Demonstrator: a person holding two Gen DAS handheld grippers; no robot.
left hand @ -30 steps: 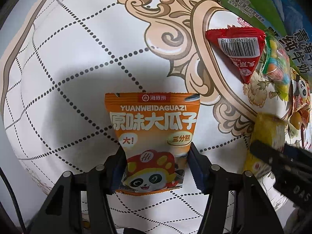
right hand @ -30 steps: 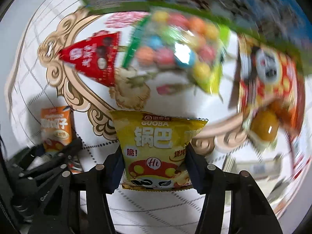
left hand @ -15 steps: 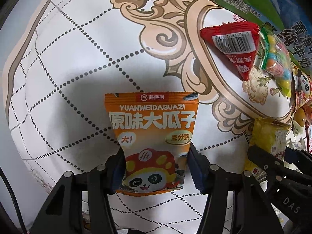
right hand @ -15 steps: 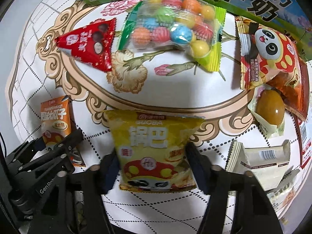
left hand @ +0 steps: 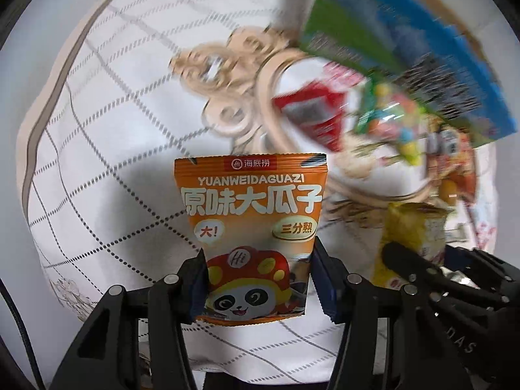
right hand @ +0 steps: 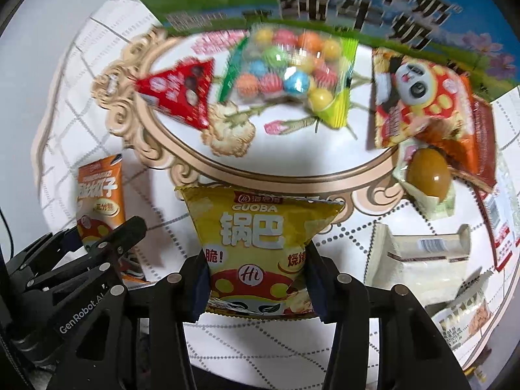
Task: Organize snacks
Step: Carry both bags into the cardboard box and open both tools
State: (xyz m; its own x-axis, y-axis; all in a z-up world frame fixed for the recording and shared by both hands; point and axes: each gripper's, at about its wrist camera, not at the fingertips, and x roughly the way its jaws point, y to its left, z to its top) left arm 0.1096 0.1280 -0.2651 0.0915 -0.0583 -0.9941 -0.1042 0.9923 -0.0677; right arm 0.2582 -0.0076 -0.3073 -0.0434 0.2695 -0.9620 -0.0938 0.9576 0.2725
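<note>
White quilted cloth with a tan scroll oval (right hand: 227,175) covers the surface, and loose snacks lie scattered across it in front of a blue-and-green milk carton (right hand: 357,9). Both packets that lay flat a second ago are now coming up off the cloth, so two snacks are picked at once and ready to be carried to their spot. My left hand-held gripper (left hand: 260,279) has just been closing, and its jaws pinch the lower part of the orange sunflower-seed packet (left hand: 250,214), which stands upright between them. My right hand-held gripper (right hand: 256,279) has squeezed in too, and it clamps the yellow guoba packet (right hand: 260,227) by its bottom, crinkling the sides. Left behind on the oval are the red triangular pouch (right hand: 182,94), the bag of coloured candy balls (right hand: 292,71) and the panda packet (right hand: 419,97). Those look next in line.
</note>
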